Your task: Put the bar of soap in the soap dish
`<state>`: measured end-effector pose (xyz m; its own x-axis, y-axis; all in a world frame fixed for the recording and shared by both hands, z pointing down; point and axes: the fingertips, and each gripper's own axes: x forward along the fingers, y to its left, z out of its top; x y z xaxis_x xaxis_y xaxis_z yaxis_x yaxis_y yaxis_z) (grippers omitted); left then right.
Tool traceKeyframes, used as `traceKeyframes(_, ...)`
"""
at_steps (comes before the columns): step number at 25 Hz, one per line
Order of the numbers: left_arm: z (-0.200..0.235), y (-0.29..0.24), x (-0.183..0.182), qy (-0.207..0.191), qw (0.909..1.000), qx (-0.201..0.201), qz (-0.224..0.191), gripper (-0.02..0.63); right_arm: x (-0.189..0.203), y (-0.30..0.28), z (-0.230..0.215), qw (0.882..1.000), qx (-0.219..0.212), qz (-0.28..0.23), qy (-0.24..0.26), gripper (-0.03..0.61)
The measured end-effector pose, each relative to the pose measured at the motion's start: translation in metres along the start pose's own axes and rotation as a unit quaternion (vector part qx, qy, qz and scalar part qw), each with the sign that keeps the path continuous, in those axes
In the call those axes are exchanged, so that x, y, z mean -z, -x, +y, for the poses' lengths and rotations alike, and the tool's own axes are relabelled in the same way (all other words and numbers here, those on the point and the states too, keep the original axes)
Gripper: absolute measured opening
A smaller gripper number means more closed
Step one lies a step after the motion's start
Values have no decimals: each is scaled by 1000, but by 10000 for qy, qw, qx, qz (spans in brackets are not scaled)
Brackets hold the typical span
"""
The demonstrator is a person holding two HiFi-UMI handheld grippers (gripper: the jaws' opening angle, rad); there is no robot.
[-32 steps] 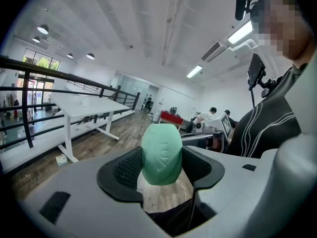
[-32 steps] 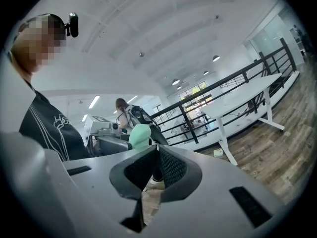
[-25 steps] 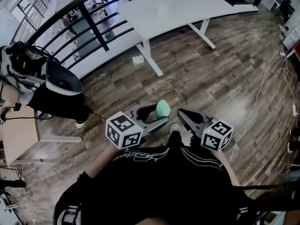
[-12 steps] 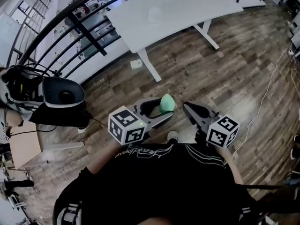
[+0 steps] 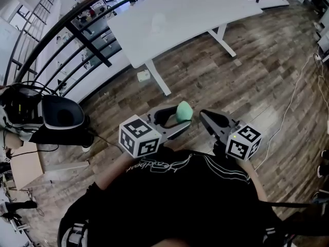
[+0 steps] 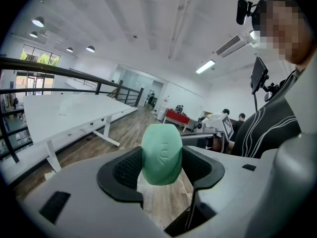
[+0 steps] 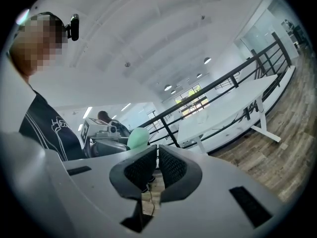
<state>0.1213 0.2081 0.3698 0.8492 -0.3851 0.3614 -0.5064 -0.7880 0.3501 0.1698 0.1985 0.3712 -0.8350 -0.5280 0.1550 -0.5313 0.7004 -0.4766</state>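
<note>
A green bar of soap (image 6: 161, 152) is clamped between the widely spread jaws of the left gripper (image 5: 181, 118) and held above the wooden floor (image 5: 247, 76), short of the white table (image 5: 190, 9), apparently for delivery to a soap dish that cannot be made out. The right gripper (image 7: 157, 157), equally short of the table, is held with jaws almost together and nothing between them, seemingly kept in reserve.

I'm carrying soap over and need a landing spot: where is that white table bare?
The white table is bare nearly everywhere, from its near edge to the edge by the black railing. Only one faint pale thing sits left of middle. The floor corner at far left, around the dark chair, is crowded.
</note>
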Motion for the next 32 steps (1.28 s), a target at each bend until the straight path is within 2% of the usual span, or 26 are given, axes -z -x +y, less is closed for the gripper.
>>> traceKeyframes(6,7,-8,-5,-56,10000,17,-30,259,-5,-7,-4,10000,-28,-2,74,18)
traceKeyframes(16,60,-22,-26,21,9999,63,-159,259,-28,-48,-37,9997,-18,119,221,18)
traceKeyframes(23,152,-46,-71,263,9995,-102,-172,259,-73,-117,-103,9994,-140,288,97,18)
traceKeyframes(32,283,-73,-135,318,9991,-250,-105,259,-137,-220,-186,9992,-263,313,-9,18)
